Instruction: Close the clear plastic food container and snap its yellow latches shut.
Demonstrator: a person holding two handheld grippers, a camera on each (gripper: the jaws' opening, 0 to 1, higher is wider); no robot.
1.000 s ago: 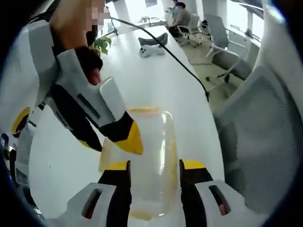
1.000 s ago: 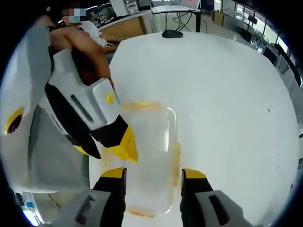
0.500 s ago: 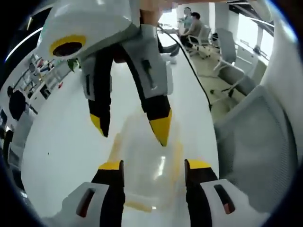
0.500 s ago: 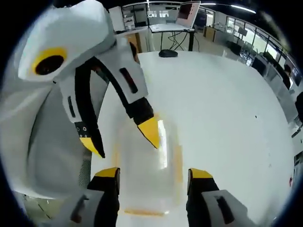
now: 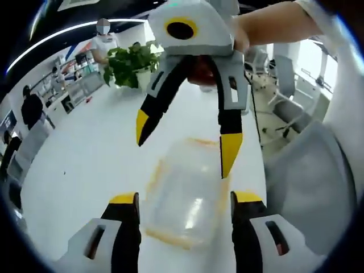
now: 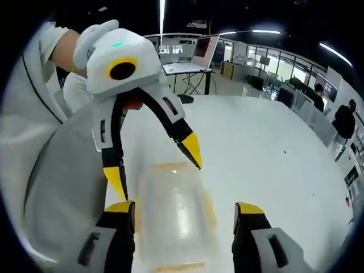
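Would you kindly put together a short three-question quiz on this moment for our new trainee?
1. True or false: the lid lies on the clear container on the white table.
2. How do the jaws of the left gripper and the right gripper stand? A) spread on either side of the container B) clamped on a latch C) shut in the air
3. What green thing stands at the far end of the table in the left gripper view?

Key
1. True
2. A
3. A potted plant
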